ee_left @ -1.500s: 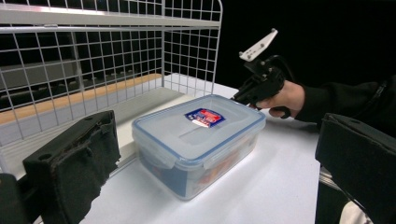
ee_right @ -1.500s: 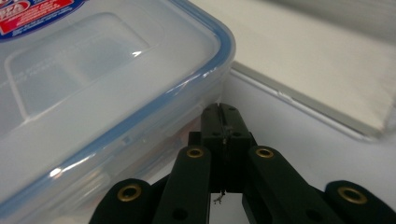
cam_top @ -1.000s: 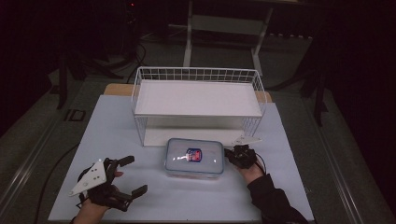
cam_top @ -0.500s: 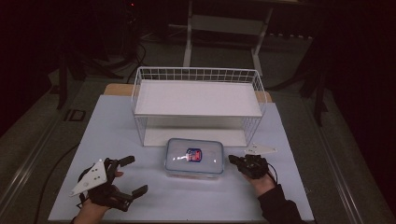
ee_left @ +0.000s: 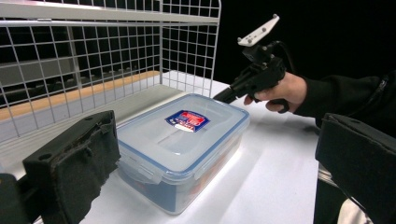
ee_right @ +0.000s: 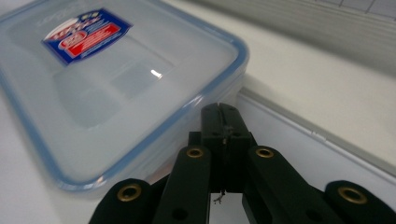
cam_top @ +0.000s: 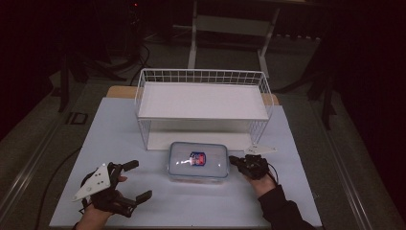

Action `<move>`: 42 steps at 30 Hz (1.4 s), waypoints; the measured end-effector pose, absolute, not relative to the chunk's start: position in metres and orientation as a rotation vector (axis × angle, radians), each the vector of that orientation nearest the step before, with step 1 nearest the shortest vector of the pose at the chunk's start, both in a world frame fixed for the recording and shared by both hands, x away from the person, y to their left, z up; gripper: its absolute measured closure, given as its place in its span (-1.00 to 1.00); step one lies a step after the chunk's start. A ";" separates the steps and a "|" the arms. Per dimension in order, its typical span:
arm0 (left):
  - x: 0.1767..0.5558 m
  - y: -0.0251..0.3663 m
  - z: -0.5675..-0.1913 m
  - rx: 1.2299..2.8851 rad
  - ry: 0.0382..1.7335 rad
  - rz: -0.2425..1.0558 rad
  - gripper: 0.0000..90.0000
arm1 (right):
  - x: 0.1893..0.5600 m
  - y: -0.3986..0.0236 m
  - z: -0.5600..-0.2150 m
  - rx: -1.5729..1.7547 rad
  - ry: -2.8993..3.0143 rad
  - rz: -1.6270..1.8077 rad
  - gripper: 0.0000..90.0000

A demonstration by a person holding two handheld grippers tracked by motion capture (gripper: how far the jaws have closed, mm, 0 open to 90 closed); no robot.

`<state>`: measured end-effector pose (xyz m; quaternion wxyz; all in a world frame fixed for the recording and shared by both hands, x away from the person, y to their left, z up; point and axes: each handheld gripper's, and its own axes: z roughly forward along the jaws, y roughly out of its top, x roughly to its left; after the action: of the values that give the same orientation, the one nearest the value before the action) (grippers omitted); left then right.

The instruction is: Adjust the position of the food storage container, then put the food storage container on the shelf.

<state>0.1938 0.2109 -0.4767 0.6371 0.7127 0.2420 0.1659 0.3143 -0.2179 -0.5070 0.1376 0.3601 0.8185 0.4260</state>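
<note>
Pressed together, jaws of the right gripper [ee_right: 223, 122], tips against the side latch of the plastic box [cam_top: 197, 160] at frame centre. Spread wide and empty, left gripper [cam_top: 133, 180], lower left. Behind, wire rack [cam_top: 203, 96].

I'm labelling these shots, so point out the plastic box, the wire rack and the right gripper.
plastic box [cam_top: 198, 160]: high view, on the lid's red and blue label.
wire rack [cam_top: 203, 75]: high view, on the back rim.
right gripper [ee_right: 223, 122]: right gripper view, at the shut jaw tips.
</note>
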 end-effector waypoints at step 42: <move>0.219 0.193 -0.457 1.694 0.655 0.384 -1.00 | 0.282 -0.220 -0.462 0.889 2.278 1.437 -0.72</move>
<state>0.2189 0.1930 -0.4570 0.5991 0.7306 0.2824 0.1658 0.2818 -0.2200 -0.4621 0.1520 0.3098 0.7939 0.5007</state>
